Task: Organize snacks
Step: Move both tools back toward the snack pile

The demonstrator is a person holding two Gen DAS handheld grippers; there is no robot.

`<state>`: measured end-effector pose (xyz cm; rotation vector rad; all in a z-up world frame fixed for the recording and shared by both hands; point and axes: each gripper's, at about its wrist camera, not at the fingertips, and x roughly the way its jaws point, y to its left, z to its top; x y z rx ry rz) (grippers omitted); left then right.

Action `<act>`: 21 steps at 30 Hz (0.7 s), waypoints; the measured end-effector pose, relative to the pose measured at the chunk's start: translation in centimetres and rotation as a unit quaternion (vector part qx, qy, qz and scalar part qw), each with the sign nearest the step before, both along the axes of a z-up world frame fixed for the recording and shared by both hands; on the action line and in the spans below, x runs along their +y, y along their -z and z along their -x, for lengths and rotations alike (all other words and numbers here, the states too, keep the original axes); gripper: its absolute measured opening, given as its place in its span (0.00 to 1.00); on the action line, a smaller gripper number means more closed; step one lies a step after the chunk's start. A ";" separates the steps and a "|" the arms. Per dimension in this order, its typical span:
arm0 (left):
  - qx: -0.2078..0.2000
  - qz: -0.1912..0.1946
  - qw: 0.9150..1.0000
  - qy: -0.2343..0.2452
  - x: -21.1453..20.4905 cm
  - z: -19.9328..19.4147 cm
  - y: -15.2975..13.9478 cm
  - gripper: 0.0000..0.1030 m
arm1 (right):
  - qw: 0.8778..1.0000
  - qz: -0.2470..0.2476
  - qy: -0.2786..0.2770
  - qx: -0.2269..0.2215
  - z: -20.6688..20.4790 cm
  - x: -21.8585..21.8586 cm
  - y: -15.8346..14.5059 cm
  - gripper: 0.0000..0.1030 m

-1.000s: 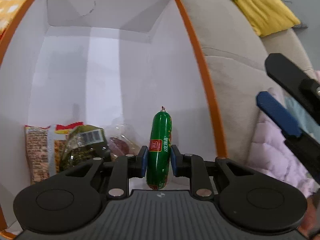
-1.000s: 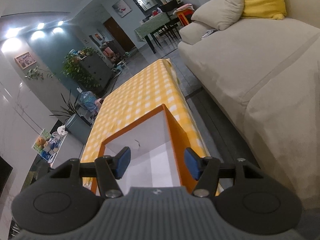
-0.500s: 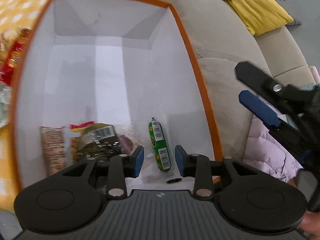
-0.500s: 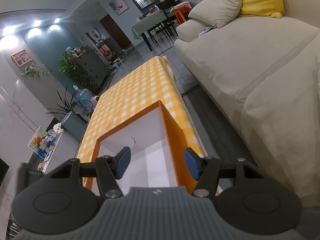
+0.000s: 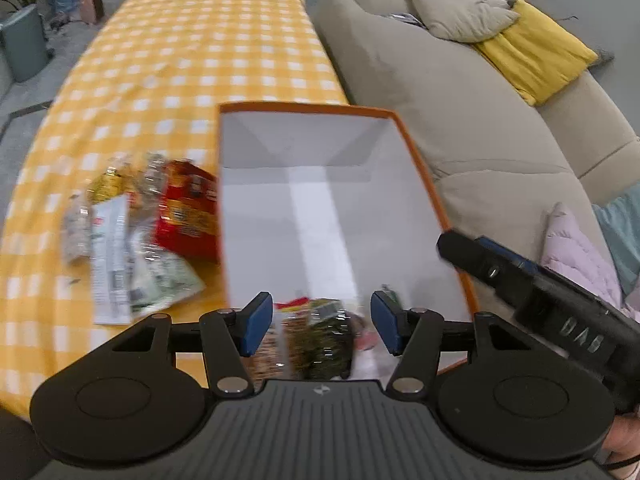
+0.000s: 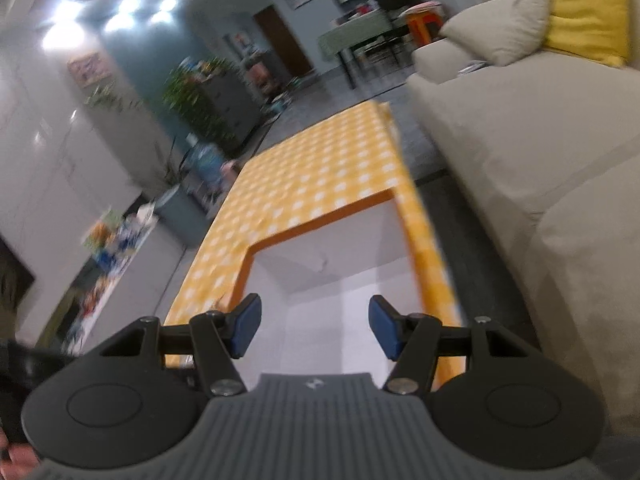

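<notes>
L wrist view: left gripper (image 5: 322, 330) hangs above the near end of the orange-rimmed box (image 5: 416, 168), jaws spread and just been opening, nothing between the pads
Box contents: packets in box (image 5: 316, 334) lie on the white floor right under the jaws; green sausage (image 5: 390, 292) shows only as a sliver beside the R pad, blurred
Loose snacks: snack pile (image 5: 140, 224) sits on the checked tablecloth (image 5: 192, 52), ahead-left of the gripper, its red pack touching the box's L wall
Other tool: right gripper (image 5: 532, 292) juts in from the R, over the box's R rim
R wrist view: right gripper (image 6: 314, 330) aimed along the box (image 6: 320, 216), jaws spread, empty; far half of the box floor bare white
Step in hand: drop-off looks done w/ the L tool clear of the box; prob. between placings
Next move: likely swing L tool over the L wall to the pile, come down on one pack, pinch, carry back over the rim; crinkly film may slip, so grip mid-pack
Edges: box walls stand tall, so any pack must clear the orange rim; table edge (image 6: 424, 216) runs just beside the box's R wall, sofa (image 5: 460, 92) close beyond
Open room: bare cloth ahead and L of the pile; R side tight w/ the other tool there
</notes>
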<state>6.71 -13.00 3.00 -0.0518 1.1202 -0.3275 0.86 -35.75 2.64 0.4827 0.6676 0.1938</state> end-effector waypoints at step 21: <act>0.012 0.022 0.987 -0.161 19.2 -0.8 0.7 0.74 | 0.990 0.139 -0.001 0.021 -1.5 11.2 -0.7 0.64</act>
